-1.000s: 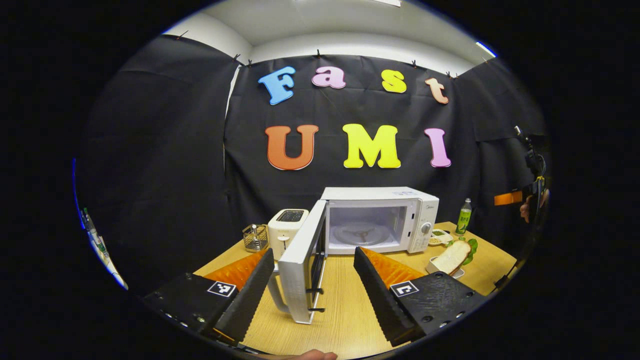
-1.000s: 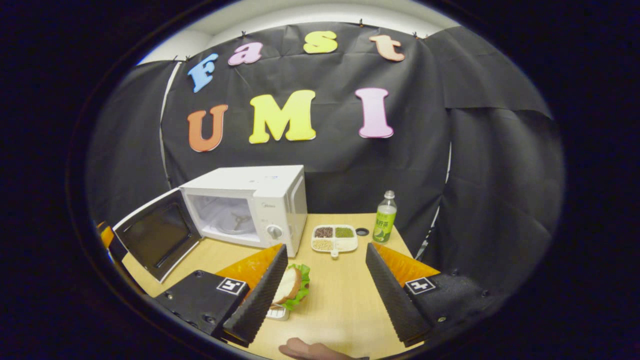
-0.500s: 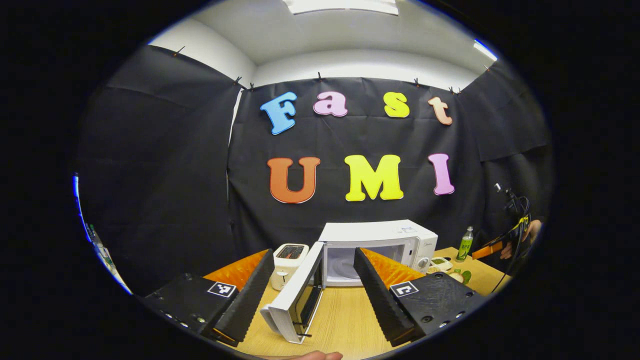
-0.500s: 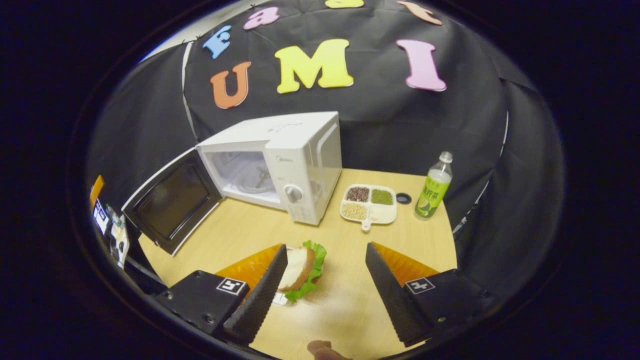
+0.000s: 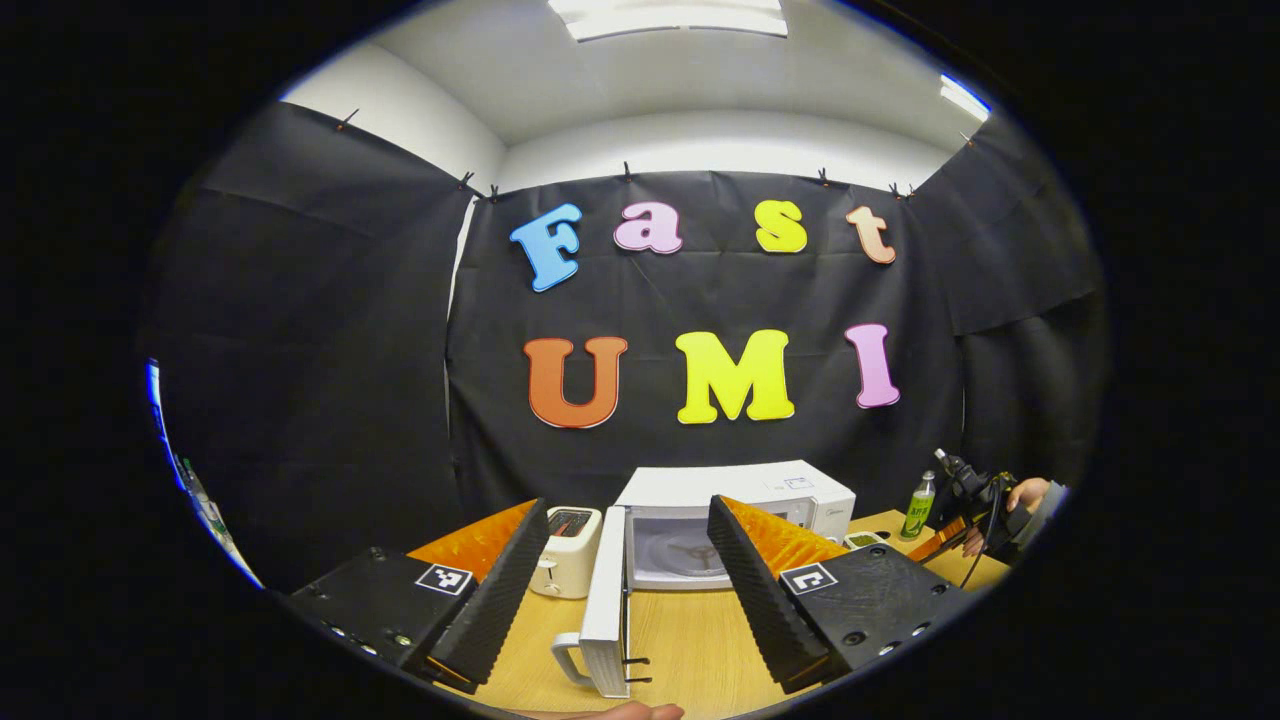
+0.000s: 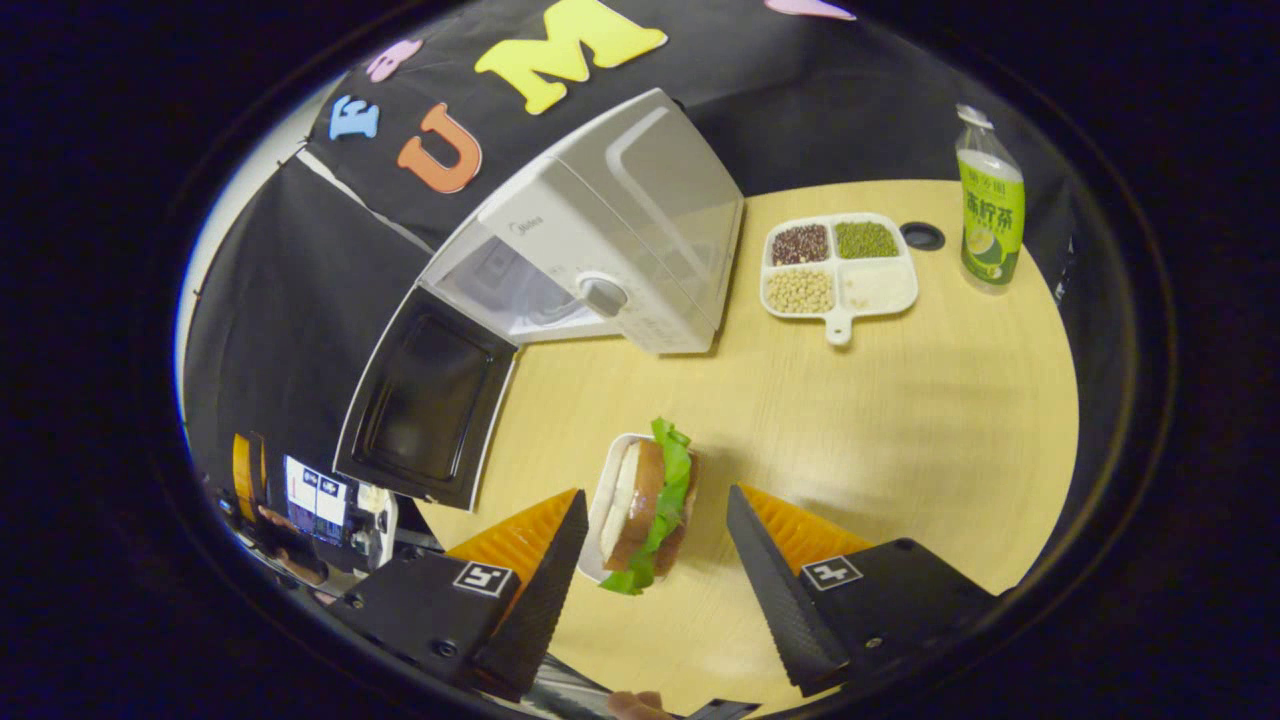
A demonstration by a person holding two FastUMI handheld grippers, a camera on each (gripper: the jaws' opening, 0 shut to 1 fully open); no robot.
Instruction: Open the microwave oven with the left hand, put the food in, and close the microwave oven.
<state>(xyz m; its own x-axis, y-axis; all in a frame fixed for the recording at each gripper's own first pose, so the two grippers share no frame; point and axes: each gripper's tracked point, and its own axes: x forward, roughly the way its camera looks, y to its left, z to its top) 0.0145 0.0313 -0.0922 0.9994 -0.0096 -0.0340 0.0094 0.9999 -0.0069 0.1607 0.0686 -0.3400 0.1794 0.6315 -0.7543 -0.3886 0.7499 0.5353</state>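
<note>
The white microwave (image 5: 735,492) stands on the wooden table (image 5: 690,640) with its door (image 5: 607,610) swung wide open, edge-on to me. My left gripper (image 5: 626,502) is open, held back from the door, touching nothing. In the right gripper view the microwave (image 6: 610,240) and its open door (image 6: 425,400) lie up and to the left. A sandwich with lettuce (image 6: 648,495) rests on a small white dish. My right gripper (image 6: 656,494) hangs open above it, a finger on either side, neither pressing on it. The cavity holds only its turntable.
A white toaster (image 5: 565,550) stands left of the microwave. A divided tray of beans (image 6: 838,265) and a green bottle (image 6: 988,205) sit at the table's far right. Bare tabletop (image 6: 900,400) lies to the right of the sandwich. A hand holds the right gripper (image 5: 965,510).
My left gripper drew back from the door and tilted upward; the door stands wider open. My right gripper moved forward and tipped down over the sandwich.
</note>
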